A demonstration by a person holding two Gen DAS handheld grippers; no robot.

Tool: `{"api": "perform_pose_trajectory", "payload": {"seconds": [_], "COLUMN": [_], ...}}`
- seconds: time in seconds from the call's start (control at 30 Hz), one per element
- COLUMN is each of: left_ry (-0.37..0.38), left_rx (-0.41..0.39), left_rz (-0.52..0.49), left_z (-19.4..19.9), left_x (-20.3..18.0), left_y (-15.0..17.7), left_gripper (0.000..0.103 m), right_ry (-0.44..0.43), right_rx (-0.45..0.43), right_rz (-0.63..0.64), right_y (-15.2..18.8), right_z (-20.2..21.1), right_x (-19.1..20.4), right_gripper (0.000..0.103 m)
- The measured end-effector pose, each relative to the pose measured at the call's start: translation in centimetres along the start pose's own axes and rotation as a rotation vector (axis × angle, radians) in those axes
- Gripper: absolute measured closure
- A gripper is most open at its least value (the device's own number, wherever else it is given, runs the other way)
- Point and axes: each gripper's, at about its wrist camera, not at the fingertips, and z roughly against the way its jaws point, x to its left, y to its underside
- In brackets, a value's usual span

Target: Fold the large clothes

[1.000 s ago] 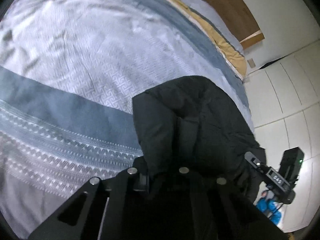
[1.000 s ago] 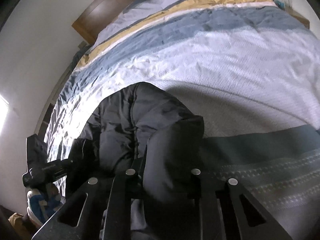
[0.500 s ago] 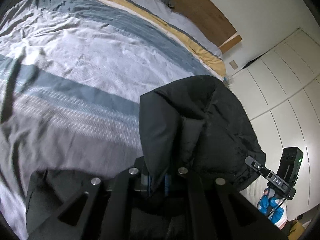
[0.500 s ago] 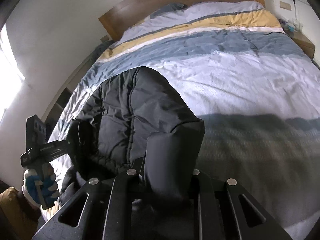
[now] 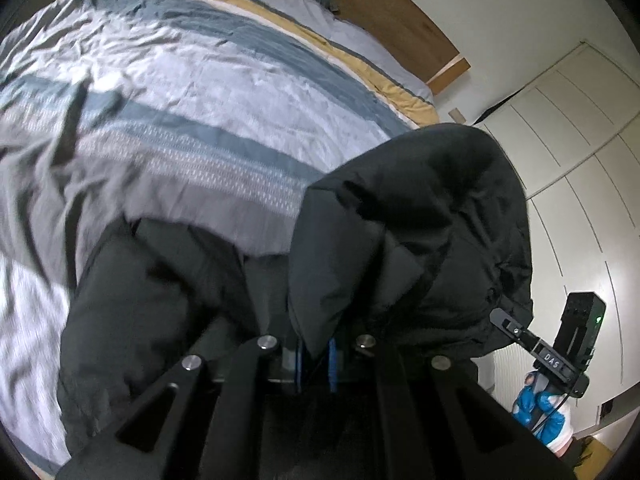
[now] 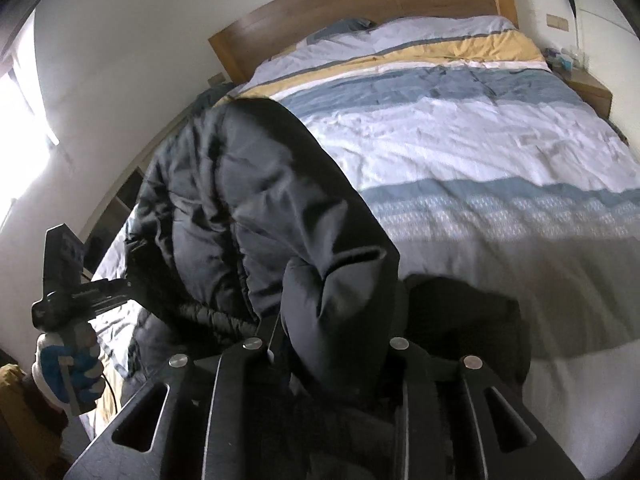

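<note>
- My left gripper (image 5: 316,354) is clamped on a bunched edge of the black jacket (image 5: 420,220), fabric pinched between its blue pads (image 5: 331,360) and heaped over the jaws.
- My right gripper (image 6: 332,356) is closed likewise on another fold of the jacket (image 6: 248,208); each gripper shows in the other's camera, out at the far side of the garment, a gloved hand (image 6: 66,364) under the left one.
- I judge the paired grip is meant to keep one edge stretched between the grippers, so the padded bulk hangs and can be laid flat for a fold.
- The jacket is lifted at that edge, above the near end of the bed (image 6: 460,152); a lower part (image 5: 152,292) sags down towards the cover, though blur hides whether it touches.
- Ahead, the striped cover runs wide and bare to the headboard (image 6: 360,8), ample room to carry the jacket forward and spread it.
- Limits I see: the wall (image 6: 120,40) close beside the bed on my left, wardrobe doors (image 5: 580,140) to my right, a nightstand (image 6: 592,88) by the far corner.
- The near bed edge lies under the grippers, hidden by fabric.
</note>
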Motion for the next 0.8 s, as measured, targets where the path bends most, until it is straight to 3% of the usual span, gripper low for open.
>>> {"api": "perform_pose_trajectory", "payload": {"seconds": [0.33,0.8], "left_ry": [-0.034,-0.049], "left_rx": [-0.003,0.012], "left_rz": [-0.033,-0.064], "left_z": [1.1,2.4], "left_x": [1.2,1.7], "left_y": [4.6,8.2], "left_gripper": [0.095,0.092], "right_ry": [0.038,0.044], "right_rx": [0.033,0.027], "right_rz": [-0.007,-0.021], "right_y": [4.8,8.4], "right_z": [-0.3,1.4], "right_x": [-0.5,-1.6], "right_gripper": [0.069,0.058]}}
